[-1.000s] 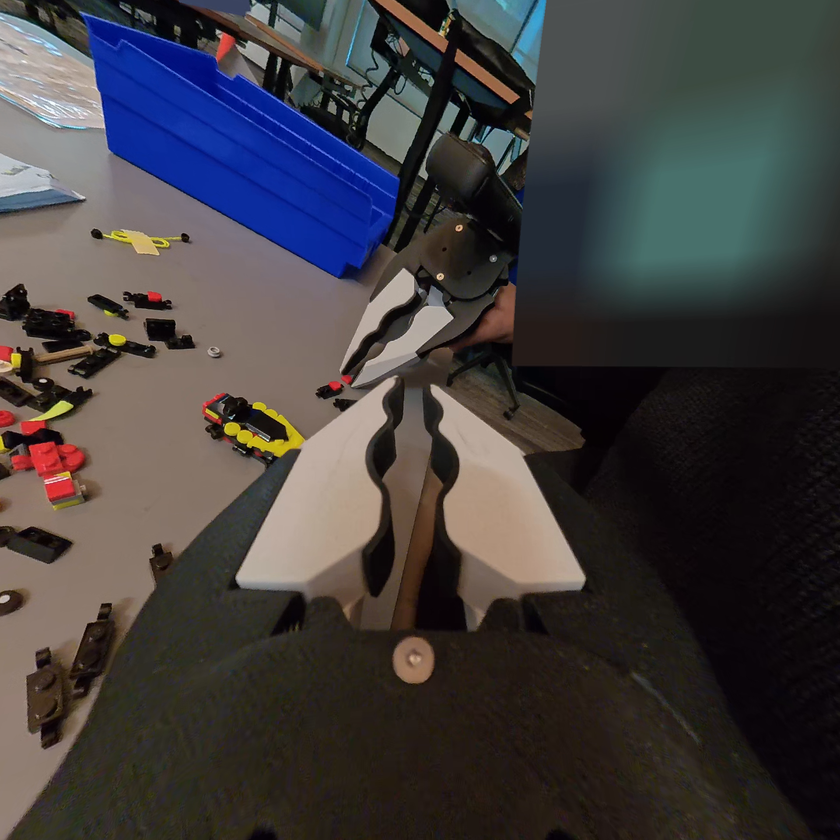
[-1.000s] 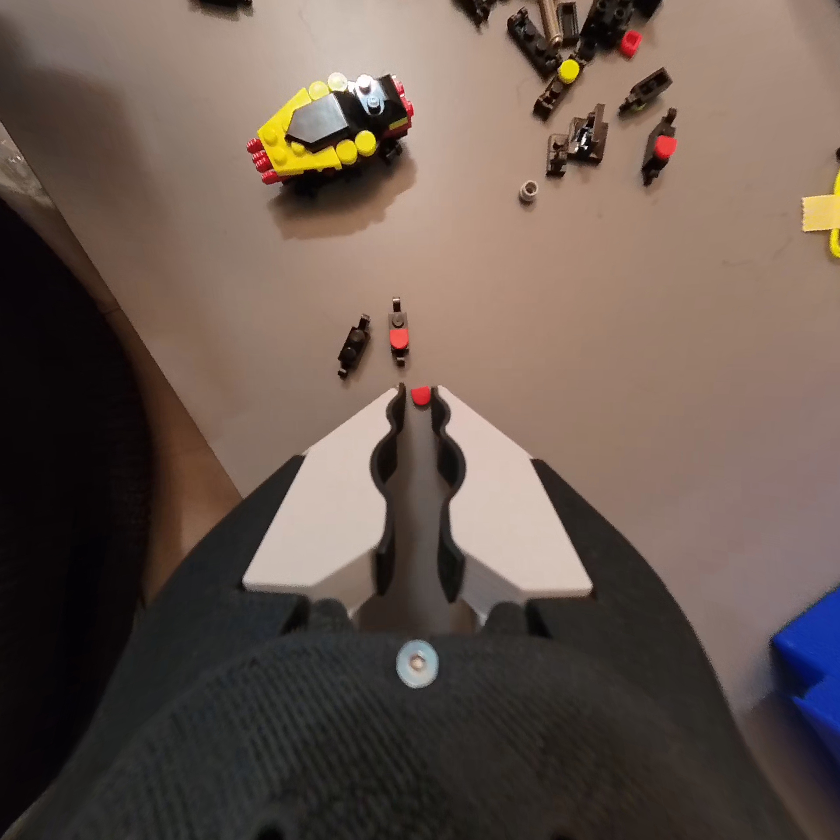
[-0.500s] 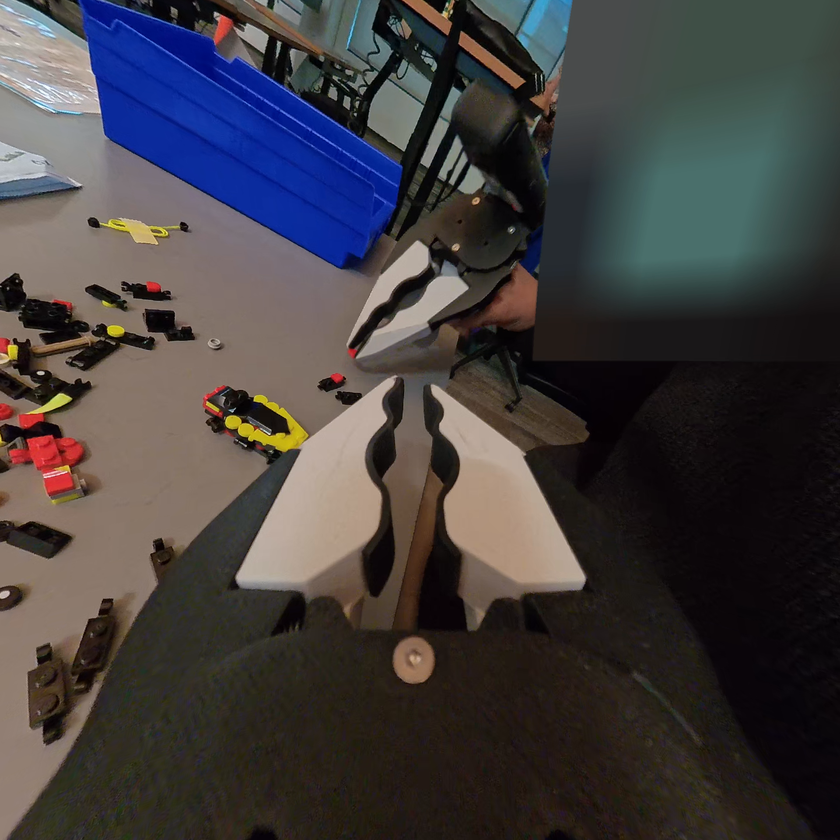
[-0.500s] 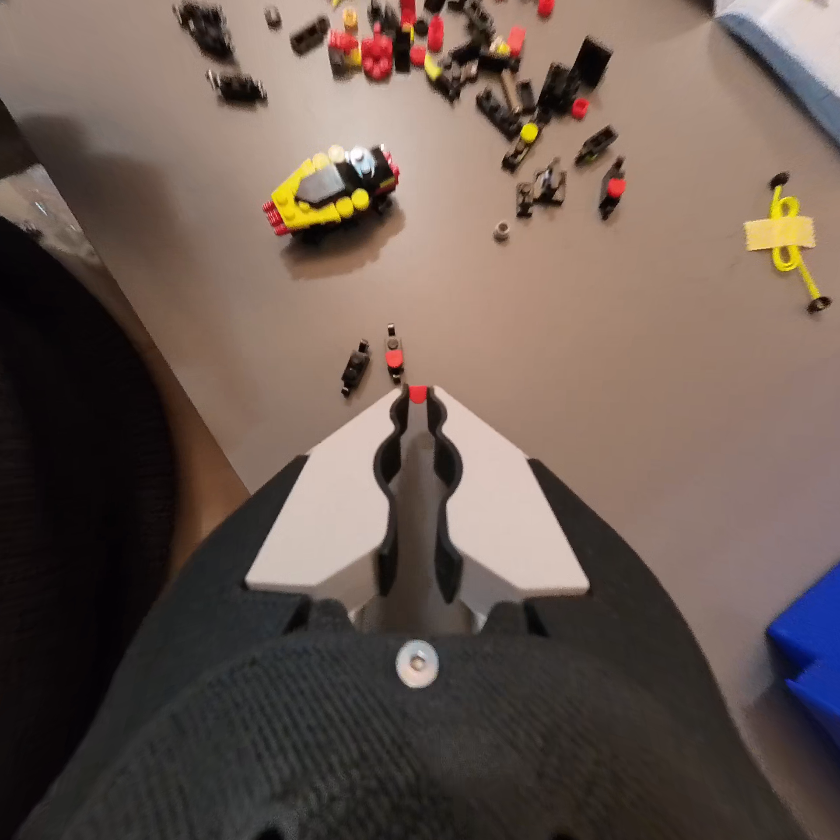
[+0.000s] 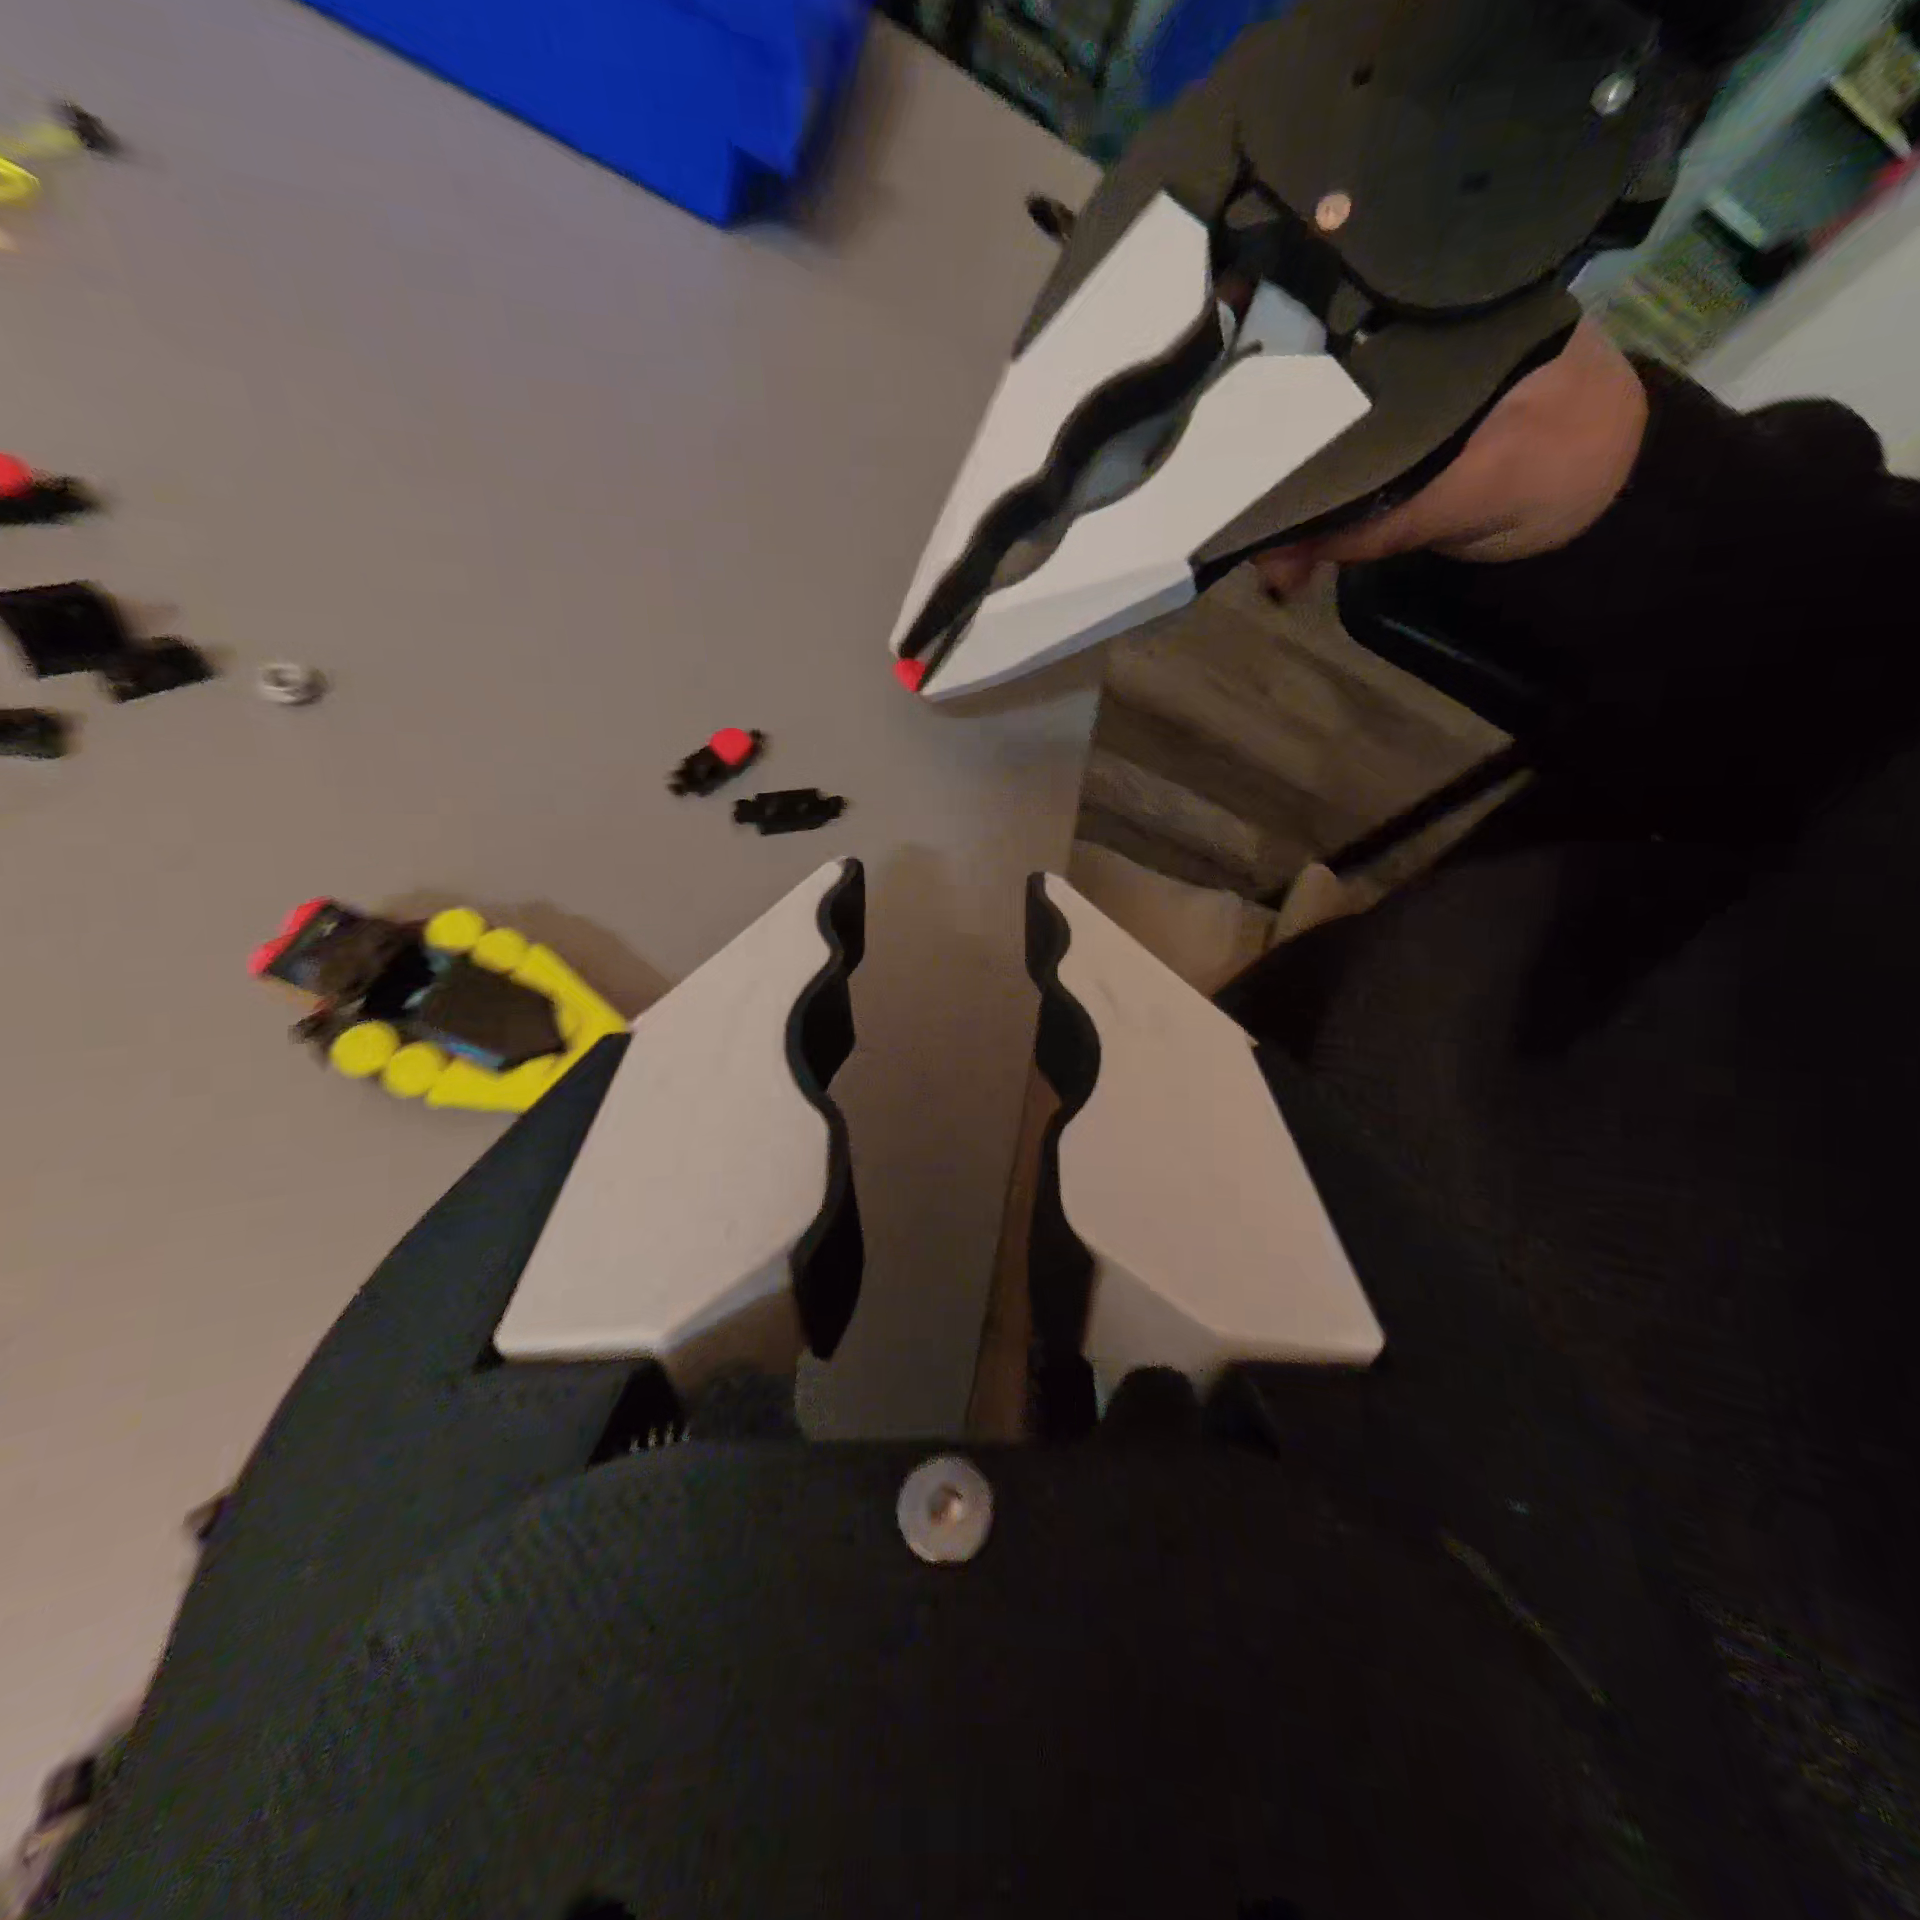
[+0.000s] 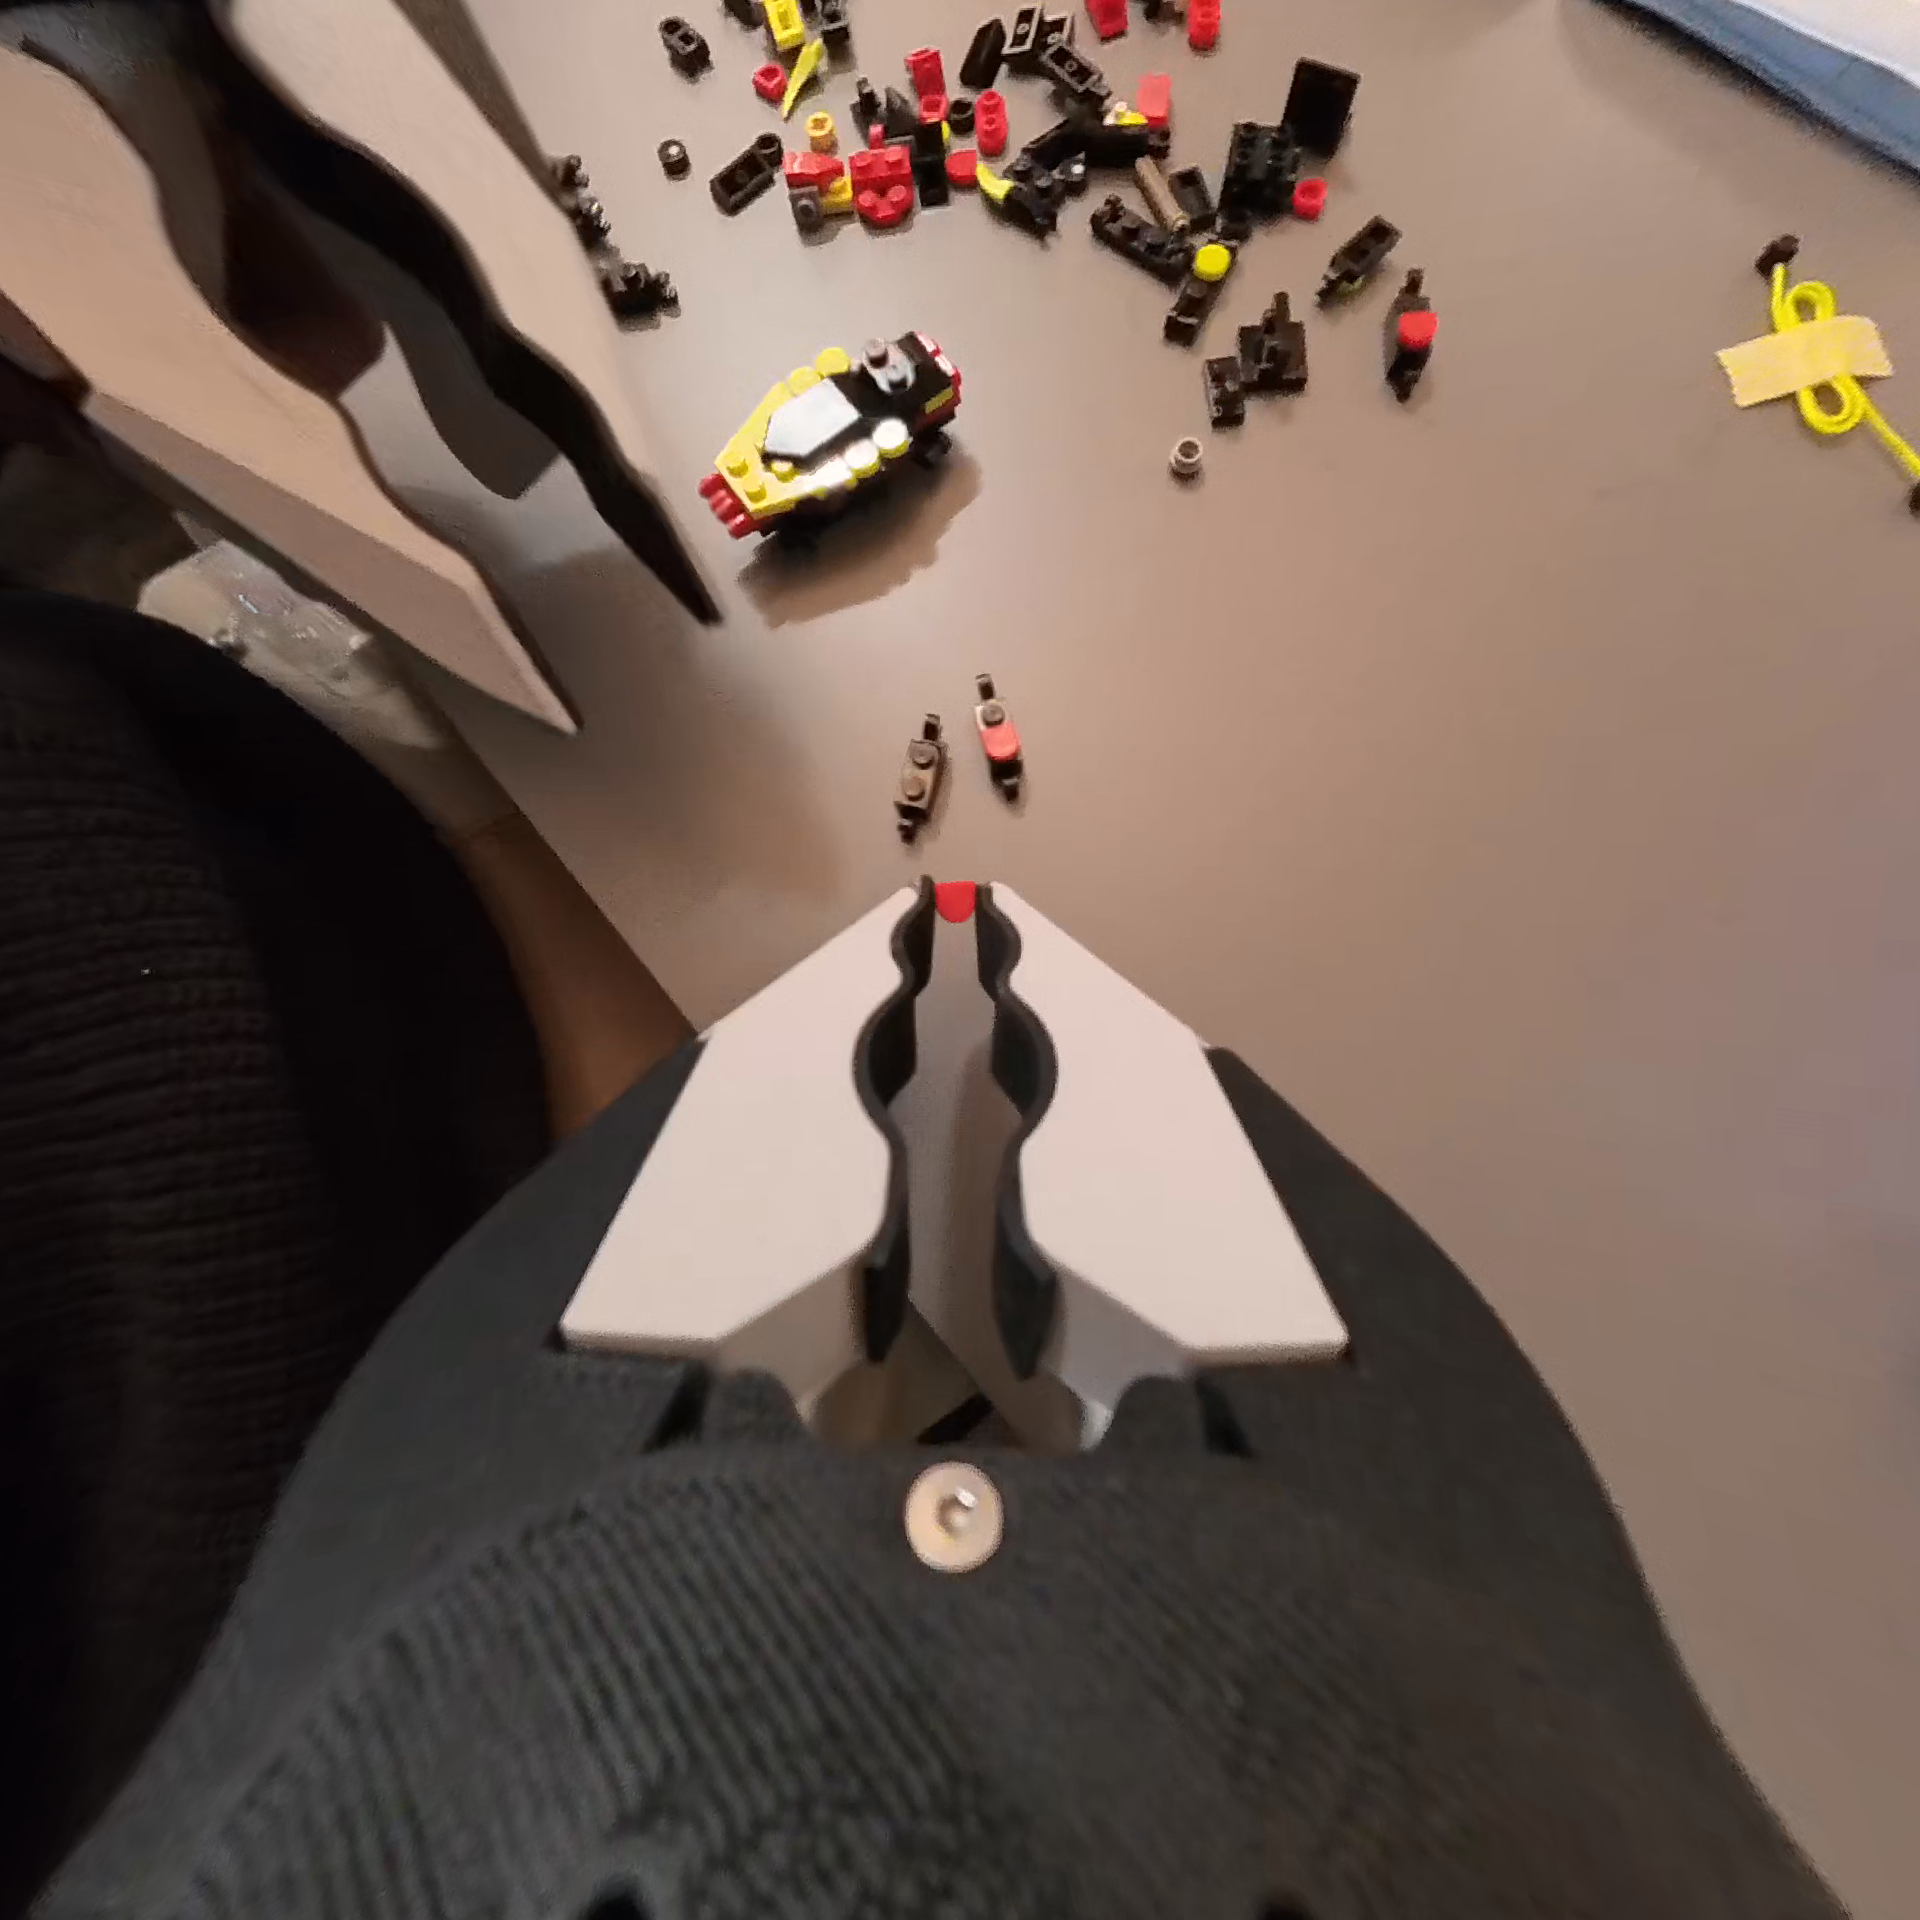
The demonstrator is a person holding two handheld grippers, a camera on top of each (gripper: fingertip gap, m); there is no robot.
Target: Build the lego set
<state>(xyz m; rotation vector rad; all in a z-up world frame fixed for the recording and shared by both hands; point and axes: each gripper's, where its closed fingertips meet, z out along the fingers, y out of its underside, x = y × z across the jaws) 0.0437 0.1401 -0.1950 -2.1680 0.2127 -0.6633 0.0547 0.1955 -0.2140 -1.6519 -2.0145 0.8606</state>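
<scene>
Two grippers over a grey table (image 5: 499, 436). Left wrist view: left gripper (image 5: 943, 894) has its jaws spread apart, nothing between the pads, bare table and the table's near edge showing through the gap; it hangs over that edge, touching no piece. Just ahead on the table lie a black clip with red cap (image 5: 719, 758) and a plain black clip (image 5: 788, 808), side by side, apart from both grippers. A yellow-black-red brick car (image 5: 436, 1013) sits beside the left finger's outer flank, blurred. Farther off, right gripper (image 5: 914, 673), held by a hand (image 5: 1507, 468), points down at the table near its edge, tips nearly together with a small red piece (image 5: 908, 673) pinched at the very tip. Blue bin (image 5: 644, 94) at the far edge. Right wrist view: right gripper (image 6: 954, 896) nearly closed, both black pads pressed on the small red piece (image 6: 955, 900) at the fingertips, held above the table. Plain black clip (image 6: 918, 771) and red-capped clip (image 6: 1000, 736) lie just ahead of the tips, not touched. Brick car (image 6: 831, 442) farther ahead; loose pile of black, red and yellow bricks (image 6: 1039, 156) toward the far edge; yellow cord with tape (image 6: 1813, 364) at the right edge. Left gripper's fingers (image 6: 312, 395) enter from the upper left corner, parted.
</scene>
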